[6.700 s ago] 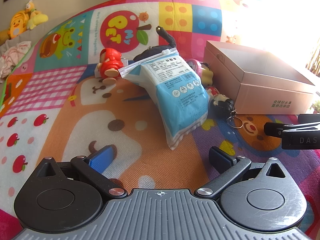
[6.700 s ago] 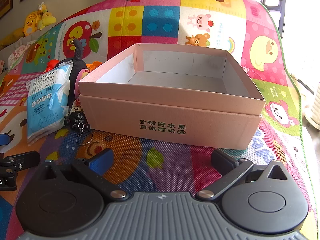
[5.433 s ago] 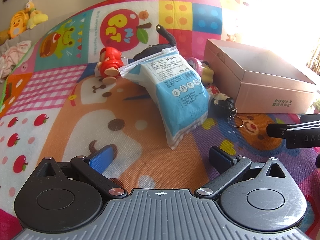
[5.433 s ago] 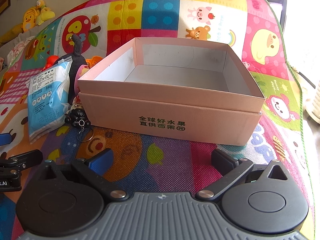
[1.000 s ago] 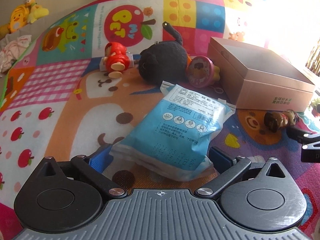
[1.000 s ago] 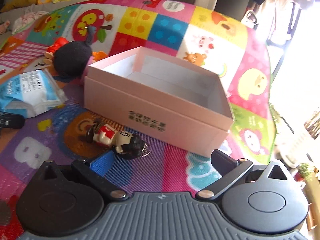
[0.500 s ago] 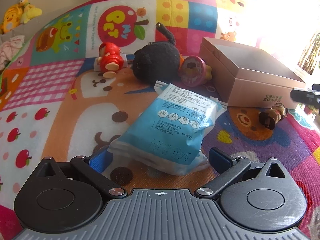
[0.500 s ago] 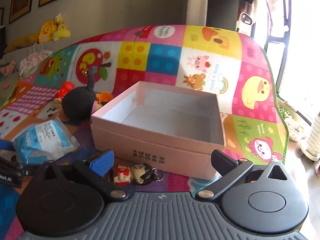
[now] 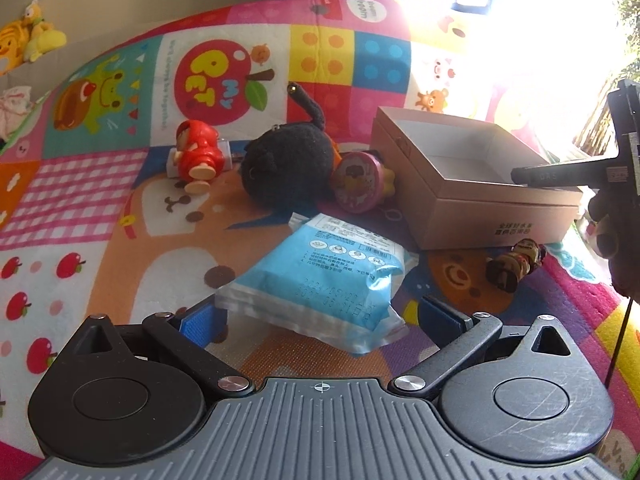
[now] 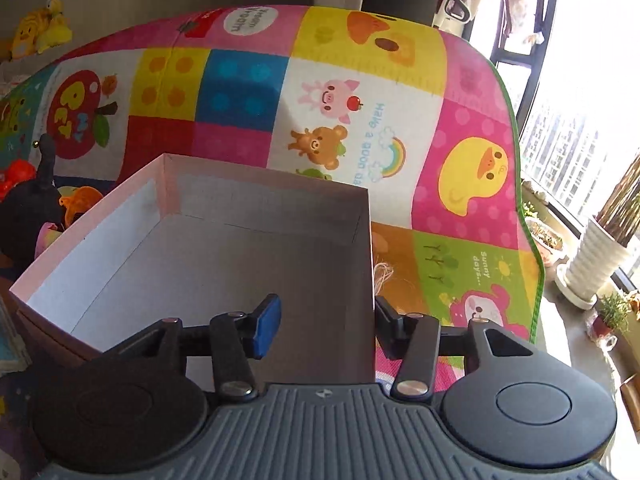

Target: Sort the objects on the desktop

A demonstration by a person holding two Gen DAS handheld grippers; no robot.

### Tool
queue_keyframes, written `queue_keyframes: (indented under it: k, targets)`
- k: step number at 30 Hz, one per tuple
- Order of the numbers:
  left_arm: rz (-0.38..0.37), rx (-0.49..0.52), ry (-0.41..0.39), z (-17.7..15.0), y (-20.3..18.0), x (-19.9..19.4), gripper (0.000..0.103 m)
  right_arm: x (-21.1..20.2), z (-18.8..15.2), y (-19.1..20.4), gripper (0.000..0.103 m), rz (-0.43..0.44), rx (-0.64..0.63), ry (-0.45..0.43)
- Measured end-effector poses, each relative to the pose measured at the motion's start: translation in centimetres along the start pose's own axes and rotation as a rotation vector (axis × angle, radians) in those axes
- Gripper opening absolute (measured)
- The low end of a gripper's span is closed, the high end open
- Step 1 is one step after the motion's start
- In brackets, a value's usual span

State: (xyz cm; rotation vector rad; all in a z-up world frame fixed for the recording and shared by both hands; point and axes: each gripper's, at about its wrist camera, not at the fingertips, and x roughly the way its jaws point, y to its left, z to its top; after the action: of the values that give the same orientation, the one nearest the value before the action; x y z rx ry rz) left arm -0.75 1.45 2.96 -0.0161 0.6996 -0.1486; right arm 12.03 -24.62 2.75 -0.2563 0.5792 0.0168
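Patchwork foam mat (image 9: 100, 200), crinkly blue packet (image 9: 320, 276), boxy pink carton (image 10: 192, 240).

A bright patchwork play mat (image 9: 100, 208) printed with cartoon animals, apples and coloured squares carries everything. On it stands an open pink cardboard box (image 9: 472, 216). Just beside the box's left wall lie a round pink toy (image 9: 358, 186) and a black plush (image 9: 286, 168), with a red figurine (image 9: 196, 156) further left. A blue packet (image 9: 320, 280) rests in front, and a small doll keychain (image 9: 516, 264) lies near the box's printed front.
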Motion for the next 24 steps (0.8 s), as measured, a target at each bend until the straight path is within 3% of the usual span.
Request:
queue_keyframes:
  k: [3, 6, 7, 9, 12, 14, 18, 21, 23, 24]
  targets:
    - [0.001, -0.005, 0.007, 0.1, 0.1, 0.5, 0.103, 0.7, 0.7, 0.5, 0.050, 0.076, -0.014, -0.013]
    - [-0.025, 0.013, 0.007, 0.1, -0.4, 0.7, 0.103, -1.0, 1.0, 0.6, 0.054, 0.050, -0.016, -0.078]
    - [-0.037, 0.025, 0.004, 0.1, -0.6, 0.5, 0.103, -2.4, 0.9, 0.4, 0.059, 0.053, -0.008, -0.112]
    - [-0.068, 0.055, 0.001, -0.1, -1.1, 0.3, 0.103, -5.6, 0.3, -0.2, 0.090, 0.119, 0.026, -0.169]
    - [-0.101, 0.087, 0.015, -0.4, -1.9, 0.5, 0.103, -9.4, -1.7, -0.5, 0.103, 0.359, 0.030, -0.161]
    - [-0.128, 0.095, 0.027, -0.6, -2.3, 0.7, 0.103, -10.1, -3.1, 0.6, 0.103, 0.431, -0.011, -0.117]
    - [-0.130, 0.099, 0.037, -0.8, -2.9, 0.7, 0.103, -8.7, -4.9, 3.6, 0.101, 0.393, -0.081, -0.031]
    - [-0.089, 0.100, 0.022, -0.6, -2.7, -0.1, 0.103, -6.2, -4.8, 4.7, 0.086, 0.433, -0.039, 0.083]
    - [-0.060, 0.102, 0.016, -0.2, -2.5, -0.6, 0.103, -5.4, -4.9, 5.2, 0.069, 0.416, -0.036, 0.113]
    - [-0.048, 0.103, 0.015, 0.0, -2.5, -0.7, 0.103, -5.2, -5.0, 5.3, 0.065, 0.407, -0.022, 0.124]
